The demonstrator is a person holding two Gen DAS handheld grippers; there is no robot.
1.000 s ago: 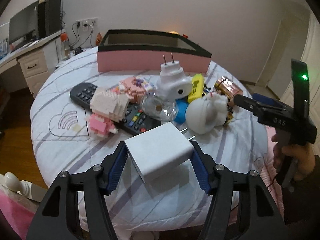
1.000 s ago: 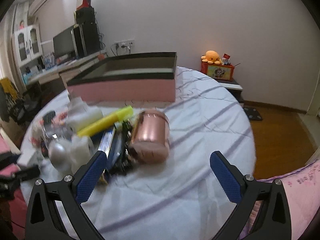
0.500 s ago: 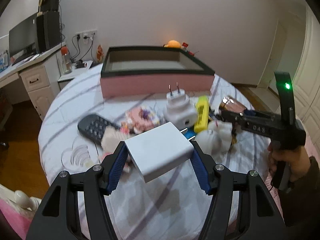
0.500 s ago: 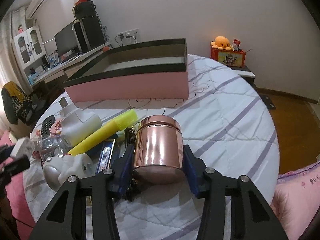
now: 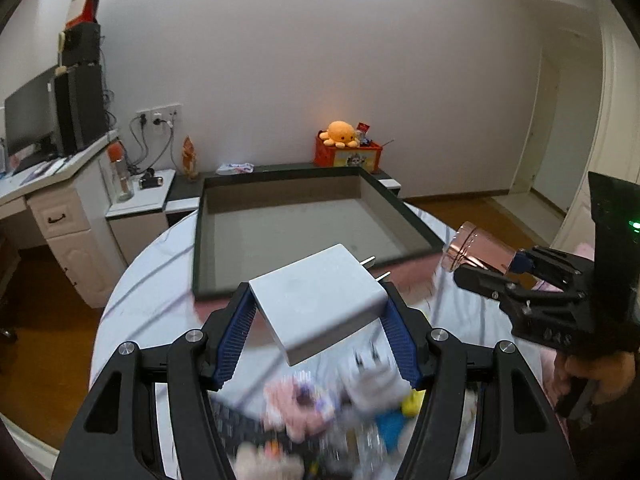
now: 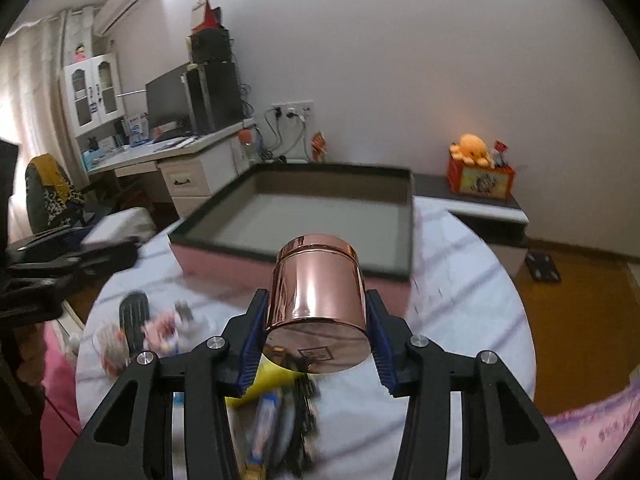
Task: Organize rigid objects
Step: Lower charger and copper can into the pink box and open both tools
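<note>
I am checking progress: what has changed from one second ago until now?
The right gripper closed on the copper tin and lifted it off the table toward the pink box. The left gripper carried its white charger up toward the box too, grip unchanged.

Bare tray floor [image 5: 296,232]; cluttered tabletop [image 6: 460,280]

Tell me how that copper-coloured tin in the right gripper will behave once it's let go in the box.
The copper tin looks rigid, with a mirror-smooth wall, so probably slippery. It lies on its side between the right gripper's jaws; released that way it would likely roll across the box's flat floor. It is probably light.
</note>
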